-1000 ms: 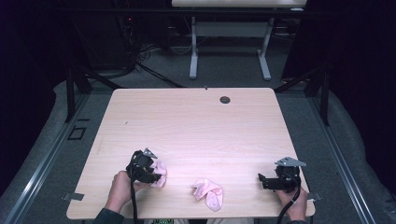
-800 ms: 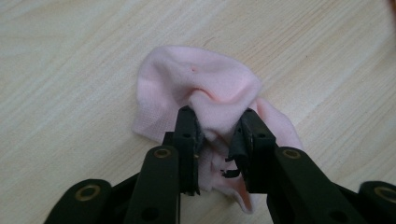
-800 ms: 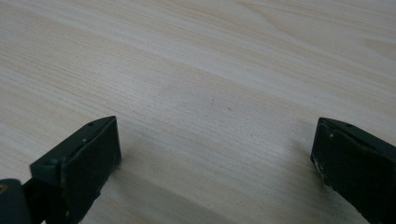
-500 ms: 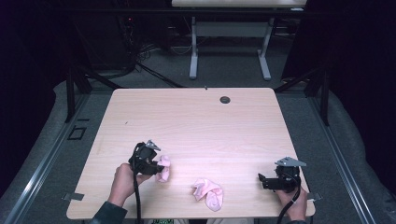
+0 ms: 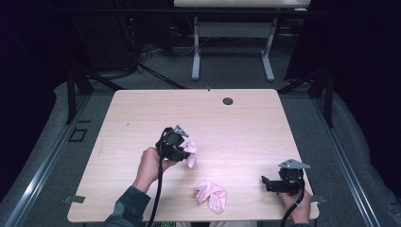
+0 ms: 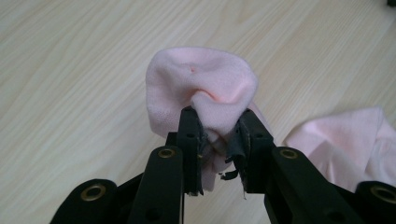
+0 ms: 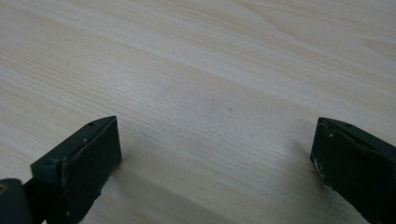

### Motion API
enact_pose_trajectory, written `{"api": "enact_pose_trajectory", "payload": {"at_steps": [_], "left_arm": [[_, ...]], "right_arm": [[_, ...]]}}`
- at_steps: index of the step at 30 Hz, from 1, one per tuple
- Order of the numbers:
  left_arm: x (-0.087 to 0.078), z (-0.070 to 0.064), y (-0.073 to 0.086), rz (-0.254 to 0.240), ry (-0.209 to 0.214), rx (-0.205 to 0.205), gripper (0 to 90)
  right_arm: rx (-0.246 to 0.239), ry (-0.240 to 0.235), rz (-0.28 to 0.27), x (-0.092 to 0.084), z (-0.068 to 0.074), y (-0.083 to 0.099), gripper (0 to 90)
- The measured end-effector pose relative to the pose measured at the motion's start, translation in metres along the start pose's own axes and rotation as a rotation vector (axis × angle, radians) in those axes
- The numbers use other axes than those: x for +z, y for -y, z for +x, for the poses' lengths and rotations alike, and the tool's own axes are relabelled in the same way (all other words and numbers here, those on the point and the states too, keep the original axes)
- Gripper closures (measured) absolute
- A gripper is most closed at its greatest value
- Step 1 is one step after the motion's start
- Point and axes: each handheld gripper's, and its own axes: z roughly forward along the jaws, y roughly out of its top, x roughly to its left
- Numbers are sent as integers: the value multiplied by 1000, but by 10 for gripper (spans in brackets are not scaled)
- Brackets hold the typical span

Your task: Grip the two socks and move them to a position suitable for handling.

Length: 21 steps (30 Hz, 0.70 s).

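Pink sock [image 6: 201, 86] sits pinched in the left gripper [image 6: 215, 140], whose jaws have just been closing and now stand narrow, pressing a fold of the fabric between their pads. In the left gripper view the cloth bunches up into a rounded puff above the jaw tips, and a few frayed threads hang from the pads. In the high view the same sock [image 5: 190, 152] hangs from the left gripper [image 5: 182, 150] and looks clear of the bench [image 5: 142, 113], though I cannot tell whether its lowest tip touches the wood. The person's left hand [image 5: 150, 163] grips the tool from behind, its dark sleeve coming in from the near edge.

A second sock [image 5: 211, 195], also pink, lies crumpled flat on the bench, nearer the person's edge than the held sock and to its right, apart from it. Part of it shows in the left gripper view as a flat pink patch [image 6: 345, 144] just past the right jaw.

The right gripper [image 5: 269, 182] rests well to the right of the held sock, near the bench's front right corner, held by the right hand [image 5: 295, 208]. Its jaws stand wide apart [image 7: 212, 154] with bare wood between them, holding nothing.

A small dark grommet [image 5: 228, 100] sits far beyond the held sock, near the back edge of the bench.
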Motion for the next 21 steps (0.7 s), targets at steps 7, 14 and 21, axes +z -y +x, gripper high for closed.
{"api": "enact_pose_trajectory", "payload": {"at_steps": [7, 14, 21], "left_arm": [[43, -9, -28, 42, 45, 16, 737], [76, -6, -27, 77, 90, -12, 675], [68, 1, -19, 13, 81, -45, 328]], "right_arm": [[0, 0, 0, 0, 0, 0, 10], [-1, -1, -1, 0, 0, 0, 11], [1, -1, 1, 0, 0, 0, 11]]}}
